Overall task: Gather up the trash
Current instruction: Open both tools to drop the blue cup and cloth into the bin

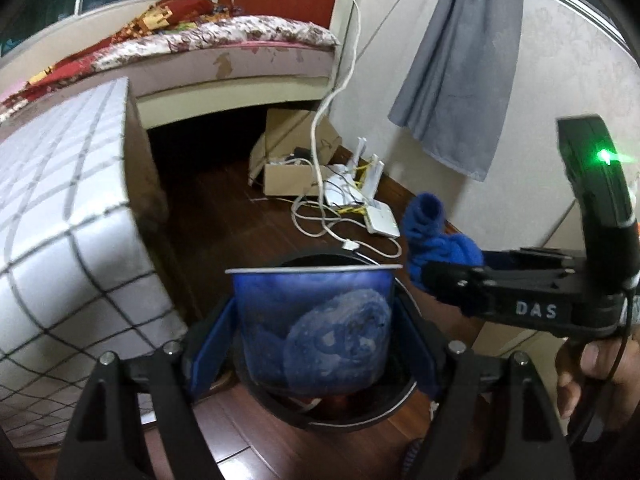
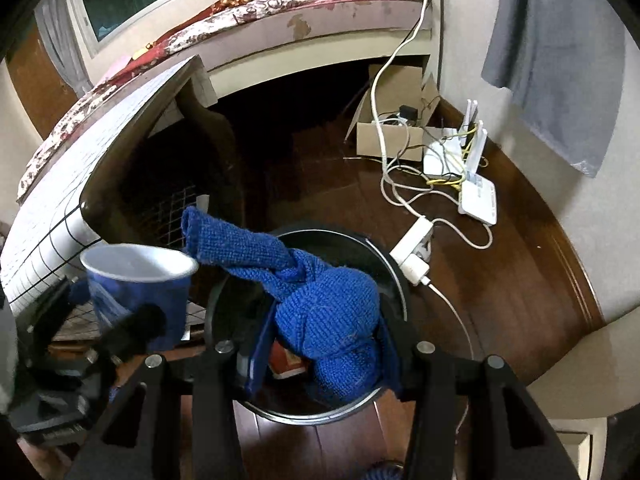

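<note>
The left gripper (image 1: 314,344) held a blue paper cup (image 1: 316,324) upright between its blue-padded jaws, pads pressed on its sides, directly over the round black trash bin (image 1: 352,420) on the floor; the right gripper (image 2: 320,356) was clamped on a blue knitted sock bundle (image 2: 328,320), hanging over the same bin (image 2: 394,272). In the right wrist view the cup (image 2: 136,292) sat at about nine o'clock from the bundle, its rim close to the bundle's loose cuff at about ten o'clock. The chief risk, as I judged it, was crowding: two loads over one narrow mouth could knock together, so that the cup tipped and fell beside the bin or the trailing cuff draped over the rim and kept the bundle from dropping. A release from a tilted grip might also send the light cup bouncing out. The white charger (image 2: 414,258) and its cable lay at about two o'clock, just beside the bin, where a swinging gripper could snag them. The cup was thin, smooth printed paper with a white inside and a rolled lip, tapered and easily crushed; the bundle was soft, chunky ribbed wool, knotted into a lump; the bin was hard, glossy and cylindrical, already holding some reddish packaging; the floor (image 2: 500,280) was dark polished wood.
</note>
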The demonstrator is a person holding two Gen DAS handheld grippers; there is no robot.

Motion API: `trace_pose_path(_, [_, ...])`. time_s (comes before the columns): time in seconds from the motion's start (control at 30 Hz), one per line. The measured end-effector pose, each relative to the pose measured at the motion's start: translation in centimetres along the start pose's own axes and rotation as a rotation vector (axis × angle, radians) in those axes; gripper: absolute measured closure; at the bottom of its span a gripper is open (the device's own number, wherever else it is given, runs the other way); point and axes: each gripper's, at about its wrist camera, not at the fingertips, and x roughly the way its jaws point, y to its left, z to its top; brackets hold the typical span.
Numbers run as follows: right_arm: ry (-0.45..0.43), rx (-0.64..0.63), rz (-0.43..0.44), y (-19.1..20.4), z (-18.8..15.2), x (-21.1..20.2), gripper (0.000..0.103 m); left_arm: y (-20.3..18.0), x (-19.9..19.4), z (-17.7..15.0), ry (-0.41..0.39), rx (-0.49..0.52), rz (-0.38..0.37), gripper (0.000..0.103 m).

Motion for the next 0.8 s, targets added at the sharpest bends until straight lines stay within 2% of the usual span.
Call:
trace_pose_path(0.07, [0.011,0.012,0.002,-0.2,0.3,0.4,0.044,0.1,0.7,-0.2,0.014,-0.009,-0.001,0.017])
trace_pose_path(0.13, [0.006,0.039,-0.035,-0.9,0.6,0.6,0.021,0.4,1.0,-0.4,0.017,-0.036,0.003,0.002])
trace_pose_path(0.3, [-0.001,0.076,-0.064,-2.1,0.7,0.3,0.018,0.8,1.1,-0.9,0.023,-0.048,0.056,0.001])
trace_pose_path(0.37, [0.004,0.076,-0.079,-2.2,0.4,0.4,0.010,0.9,1.2,-0.9,0.023,-0.045,0.078,0.001])
trace_pose_path(0.4, [0.012,0.069,-0.089,-2.1,0.2,0.5,0.001,0.9,1.1,-1.0,0.021,-0.044,0.088,0.001])
trace_pose_path(0.6, [0.026,0.011,-0.120,-1.3,-0.4,0.6,0.001,1.2,0.6,-0.9,0.016,-0.034,0.123,0.001])
trace_pose_path(0.8, [0.013,-0.011,-0.115,-0.7,-0.4,-0.1,0.001,1.5,-0.4,-0.8,0.006,-0.029,0.144,0.001])
